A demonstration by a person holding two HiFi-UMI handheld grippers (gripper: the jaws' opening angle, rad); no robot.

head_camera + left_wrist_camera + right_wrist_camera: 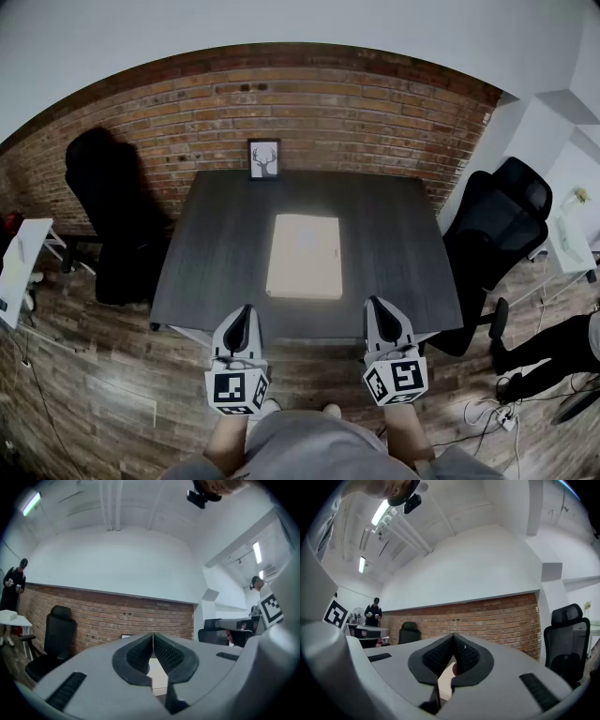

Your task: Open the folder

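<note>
Folder: the pale folder (305,255) lies flat and closed in the middle of the dark worktop (216,253), its long sides running away from the person. It is square to the near edge, so an edge can probably be caught from the front or the side.
Left hand-held gripper: the left hand-held gripper (246,311) has its jaws pressed together with nothing between them. It is held level just short of the worktop's near edge, a little left of the folder.
Right hand-held gripper: the right hand-held gripper (376,304) is likewise closed and empty. It is level and sits right of the folder, well apart from it.
Stance: the pair flank the folder's line, which looks like a ready pose before the reach.
Task stage: not begun, by my reading; the cover is down and untouched.
Surroundings: a framed deer picture (264,158) stands at the far edge against the brick wall, clear of the folder. A black office chair (497,220) stands to the right.
</note>
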